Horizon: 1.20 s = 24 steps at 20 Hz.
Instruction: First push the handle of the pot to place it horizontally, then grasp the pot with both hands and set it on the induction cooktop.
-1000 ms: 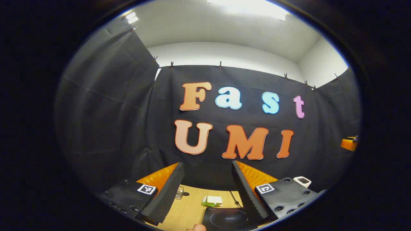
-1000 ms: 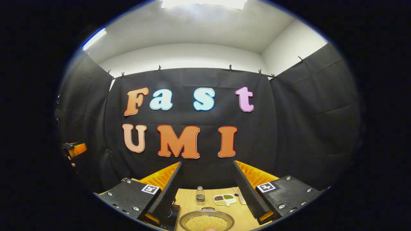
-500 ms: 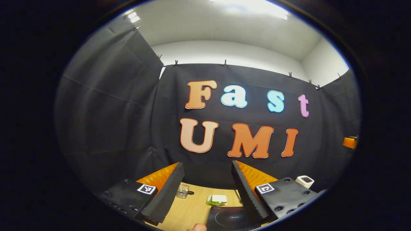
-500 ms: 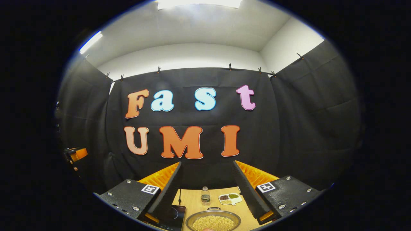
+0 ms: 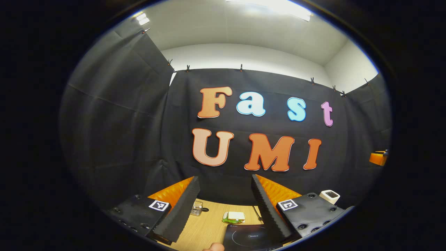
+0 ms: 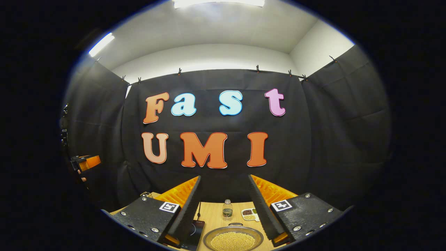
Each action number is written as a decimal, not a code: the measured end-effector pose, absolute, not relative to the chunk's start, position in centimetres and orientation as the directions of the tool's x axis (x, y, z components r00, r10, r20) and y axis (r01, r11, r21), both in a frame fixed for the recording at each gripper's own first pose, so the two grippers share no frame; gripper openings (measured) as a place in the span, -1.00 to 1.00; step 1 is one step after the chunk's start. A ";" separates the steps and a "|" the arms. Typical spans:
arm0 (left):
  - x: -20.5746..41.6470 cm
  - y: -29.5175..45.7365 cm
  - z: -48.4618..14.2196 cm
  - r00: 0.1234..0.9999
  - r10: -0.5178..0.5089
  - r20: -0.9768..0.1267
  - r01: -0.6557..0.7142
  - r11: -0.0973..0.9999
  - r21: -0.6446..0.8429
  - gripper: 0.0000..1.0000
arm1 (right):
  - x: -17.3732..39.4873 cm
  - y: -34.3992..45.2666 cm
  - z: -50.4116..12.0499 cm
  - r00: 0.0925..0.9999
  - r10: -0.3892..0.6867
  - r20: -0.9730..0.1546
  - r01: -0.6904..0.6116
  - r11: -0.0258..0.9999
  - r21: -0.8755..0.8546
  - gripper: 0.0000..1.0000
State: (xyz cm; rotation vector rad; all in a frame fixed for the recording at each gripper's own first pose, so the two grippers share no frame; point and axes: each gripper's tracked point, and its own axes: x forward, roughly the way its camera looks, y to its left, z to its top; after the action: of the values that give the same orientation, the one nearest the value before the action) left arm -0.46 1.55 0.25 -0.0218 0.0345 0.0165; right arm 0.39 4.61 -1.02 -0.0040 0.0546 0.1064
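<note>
A round metal pot (image 6: 232,240) full of small yellow grains sits on the wooden table (image 6: 212,218), low in the right gripper view. A thin handle (image 6: 235,224) arches over its far rim. My right gripper (image 6: 224,176) is open above and short of the pot, holding nothing. Left of the pot lies the black induction cooktop (image 6: 193,232). In the left gripper view the cooktop (image 5: 249,237) is just below my open, empty left gripper (image 5: 224,177). Each gripper shows as a small orange shape at the edge of the other's view: the left gripper (image 6: 85,162) and the right gripper (image 5: 378,157).
Behind the pot stand a small clear bottle (image 6: 227,210) and a divided dish of beans (image 6: 249,214). In the left gripper view a small glass jar (image 5: 197,208), a white and green pad (image 5: 234,217) and a white box (image 5: 329,196) lie beyond the cooktop. A fingertip (image 5: 214,246) shows at the bottom edge.
The right gripper's fingers have come slightly closer together, and its view has swung a little left and down toward the pot. The left gripper has hardly moved.
</note>
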 end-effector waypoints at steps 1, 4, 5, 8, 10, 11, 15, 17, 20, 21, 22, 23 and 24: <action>-0.5 1.4 0.4 0.999 0.013 -0.033 -0.014 1.000 -0.022 0.96 | 0.3 4.7 -1.1 0.992 0.111 -0.057 -0.111 0.994 -0.004 0.46; -0.4 0.8 0.5 1.000 0.000 -0.028 -0.001 1.000 -0.025 0.96 | 0.3 5.2 -1.4 0.989 0.133 -0.060 -0.133 0.991 -0.002 0.04; -0.4 0.7 0.5 1.000 -0.003 -0.029 0.002 1.000 -0.025 0.96 | 0.3 5.3 -1.6 0.989 0.136 -0.064 -0.136 0.991 0.005 -0.09; -0.6 0.8 0.3 0.999 -0.006 -0.034 0.005 1.000 -0.029 0.96 | 0.8 4.5 -2.0 0.991 0.118 -0.065 -0.117 0.993 0.021 -0.41; -0.6 1.1 0.2 0.999 -0.002 -0.034 0.001 1.000 -0.029 0.96 | 1.0 3.7 -2.4 0.993 0.092 -0.069 -0.090 0.996 0.020 -0.64; -0.6 1.2 0.2 0.999 0.001 -0.034 -0.001 1.000 -0.028 0.96 | 1.2 3.6 -2.6 0.994 0.085 -0.070 -0.084 0.996 0.021 -0.70; -0.3 1.4 -0.2 0.999 0.006 -0.041 -0.007 1.000 -0.028 0.96 | 1.2 3.0 -4.5 0.992 0.073 -0.102 -0.073 0.997 0.007 -1.00; -0.3 1.5 -0.6 0.999 0.006 -0.048 -0.007 1.000 -0.027 0.95 | 1.0 2.9 -5.8 0.990 0.071 -0.120 -0.072 0.997 -0.007 -1.00; -0.1 1.3 -1.0 0.998 0.005 -0.059 -0.007 1.000 -0.027 0.96 | 0.6 3.0 -8.0 0.985 0.075 -0.153 -0.080 0.996 -0.027 -1.00; -0.1 1.5 -1.1 0.998 0.006 -0.060 -0.008 1.000 -0.027 0.96 | 0.4 3.1 -8.6 0.984 0.079 -0.162 -0.085 0.996 -0.032 -1.00; -0.1 1.5 -1.2 0.998 0.008 -0.060 -0.010 1.000 -0.023 0.93 | 0.1 3.1 -9.1 0.983 0.080 -0.166 -0.087 0.996 -0.037 -1.00; 0.0 1.5 -1.3 0.998 0.010 -0.061 -0.011 1.000 -0.018 0.93 | -0.1 3.0 -9.6 0.983 0.077 -0.168 -0.085 0.995 -0.042 -1.00; 0.0 1.4 -1.5 0.998 0.011 -0.062 -0.012 1.000 -0.013 0.93 | -0.4 3.0 -10.1 0.982 0.075 -0.171 -0.084 0.995 -0.047 -1.00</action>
State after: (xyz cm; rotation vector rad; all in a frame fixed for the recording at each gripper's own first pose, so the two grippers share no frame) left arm -0.01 1.39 -1.48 -0.0136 0.0616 0.0114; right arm -0.36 3.00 -10.06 -0.0539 0.1698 0.0800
